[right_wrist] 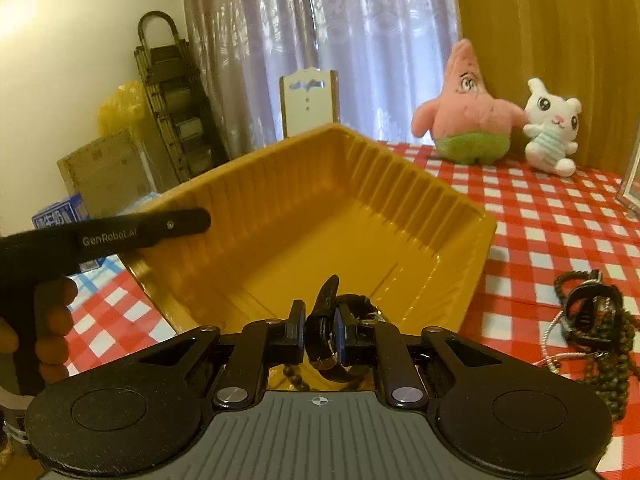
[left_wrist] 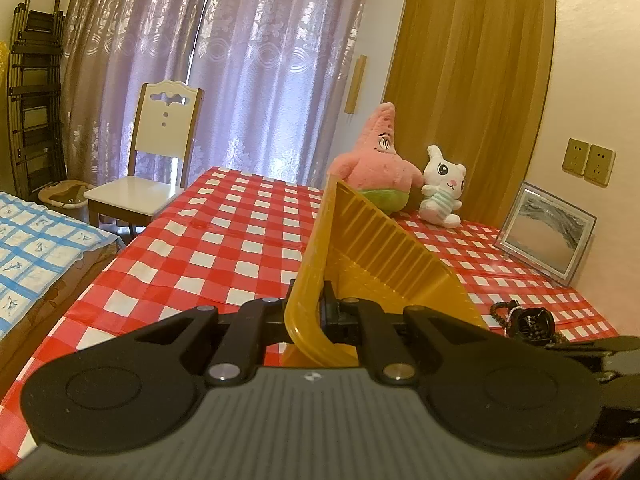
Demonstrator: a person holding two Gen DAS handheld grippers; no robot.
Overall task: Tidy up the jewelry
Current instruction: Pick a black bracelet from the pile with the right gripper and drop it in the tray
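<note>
Left wrist view: the left claw (left_wrist: 316,312) is clamped on the near rim of the yellow tray (left_wrist: 372,248), the thin wall pinched between its pads with almost no gap, and the tray stands tilted up on edge ahead of it, ribbed inside facing right. Just right of the claw, on the checked cloth (left_wrist: 224,240), lies a dark heap of beads (left_wrist: 524,320), and the tip of the other tool pokes in at the right edge. Farther ahead past the tray sit a pink star plush (left_wrist: 378,160) and a white bunny plush (left_wrist: 442,188), touching each other, with a framed picture (left_wrist: 546,232) leaning on the wall to their right. Far left of the claw stands a white chair (left_wrist: 156,160) before the curtain (left_wrist: 224,60). Right wrist view: the right claw (right_wrist: 320,332) is closed on a black watch (right_wrist: 328,320), its strap rising between the pads and its case tucked against the right pad, held just over the tray's near edge. The tray (right_wrist: 320,216) opens directly ahead, tilted with its left side higher than its right. To the claw's left a hand (right_wrist: 48,328) holds the black handle of the left tool, whose finger (right_wrist: 160,228) lies across the tray's left rim. To the right, on the cloth, the beads (right_wrist: 600,344) lie tangled with a silvery cord.
</note>
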